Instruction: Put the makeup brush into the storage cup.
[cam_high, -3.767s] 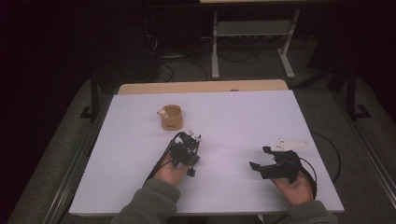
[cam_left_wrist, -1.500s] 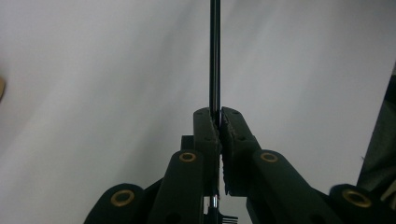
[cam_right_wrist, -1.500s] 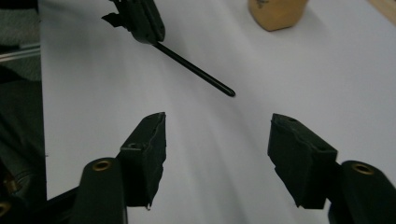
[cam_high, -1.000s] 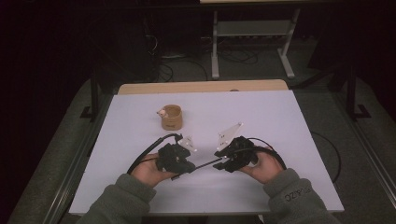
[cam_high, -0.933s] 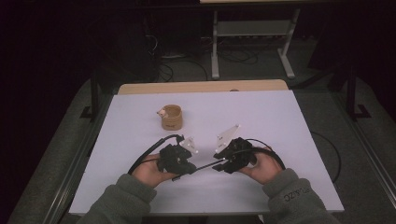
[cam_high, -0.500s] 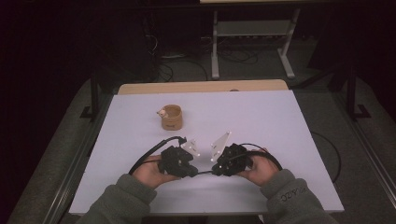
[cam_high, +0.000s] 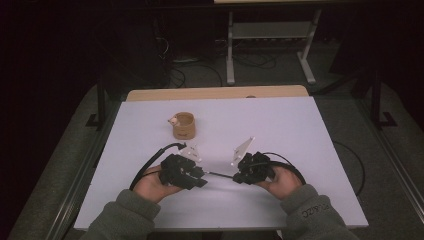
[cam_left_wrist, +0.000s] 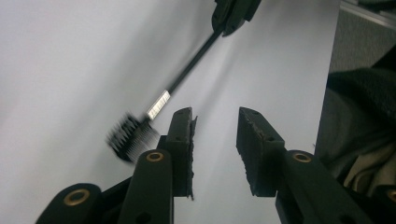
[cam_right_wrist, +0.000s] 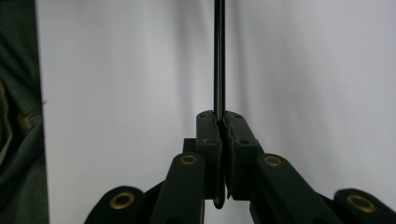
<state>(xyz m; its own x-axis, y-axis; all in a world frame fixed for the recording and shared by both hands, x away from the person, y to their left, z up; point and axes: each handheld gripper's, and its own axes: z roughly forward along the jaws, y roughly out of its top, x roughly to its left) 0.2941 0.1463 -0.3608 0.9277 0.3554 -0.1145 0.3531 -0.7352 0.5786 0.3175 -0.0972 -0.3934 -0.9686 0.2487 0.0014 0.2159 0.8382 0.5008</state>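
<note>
At the near middle of the desk (cam_high: 300, 130), I hold my two tools facing each other, with a thin black brush (cam_high: 218, 174) spanning the gap between them. My right tool (cam_right_wrist: 220, 135) is pressed together on the handle end of the brush; in the right gripper view the rod runs straight out from between the pads (cam_right_wrist: 208, 140), which suggests a centred, in-line grip that should keep the brush from swivelling. My left tool (cam_left_wrist: 215, 140) is spread, with nothing between its pads. In the left gripper view the bristle head (cam_left_wrist: 128, 140) sits just beside the outer face of one pad, outside the gap, so the head is not yet lined up for a grasp. That view is blurred along the rod, so I cannot tell whether bristles and pad touch.

I judge the step in hand to be a transfer of the brush from right tool to left tool. The spread setting leaves room to receive the head or the rod behind it. The left tool needs to shift sideways until the rod lies between its pads before closing.

A small wooden cup (cam_high: 183, 125) stands farther back and to the left, well apart from both tools.
</note>
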